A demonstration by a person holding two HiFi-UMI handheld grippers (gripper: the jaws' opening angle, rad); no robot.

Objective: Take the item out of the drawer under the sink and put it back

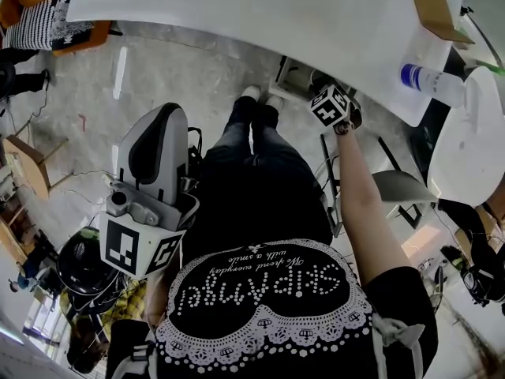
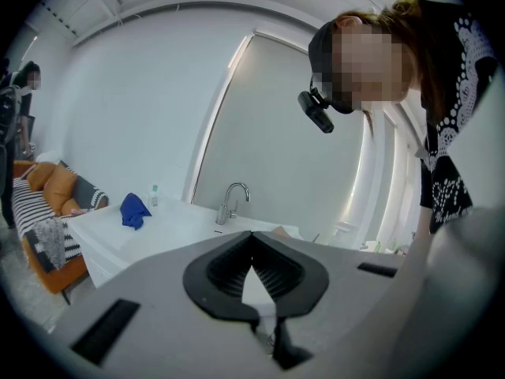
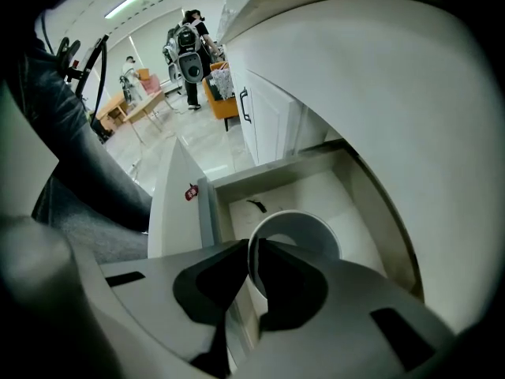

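1. Head view: I'm looking steeply down my own front. My left gripper (image 1: 158, 152) sits at lower left, clear of the white table (image 1: 260, 14) that runs across the top of the frame. My right gripper (image 1: 331, 106) is at upper right, at the table's edge beside my white shoes (image 1: 262, 95). Only its marker cube shows here; its jaws are out of sight below. A clear bottle with a blue cap (image 1: 430, 83) lies on the table at far right, and a grey chair (image 1: 402, 186) stands below it.

2. Left gripper view: the left gripper (image 2: 252, 239) has its black pads (image 2: 217, 271) meeting at the tips with nothing between them. Past them, mid-frame, the table (image 2: 173, 229) carries a chrome faucet (image 2: 231, 201). A blue cloth (image 2: 134, 210) and a small bottle (image 2: 155, 196) sit further left. A sofa with a striped cover (image 2: 43, 208) is at the left edge.

3. Right gripper view: the right gripper (image 3: 252, 247) points down into the open drawer (image 3: 316, 184) under the table. Its jaws stand narrow, pinched on the near rim of a white cup (image 3: 304, 239), one pad inside and one outside. The cup is upright, mouth towards the camera, over the drawer's white floor at lower centre. I can't tell whether it rests on that floor. A small dark object (image 3: 256, 205) lies on the floor further back. A red sticker (image 3: 192, 192) marks the drawer front to the left.
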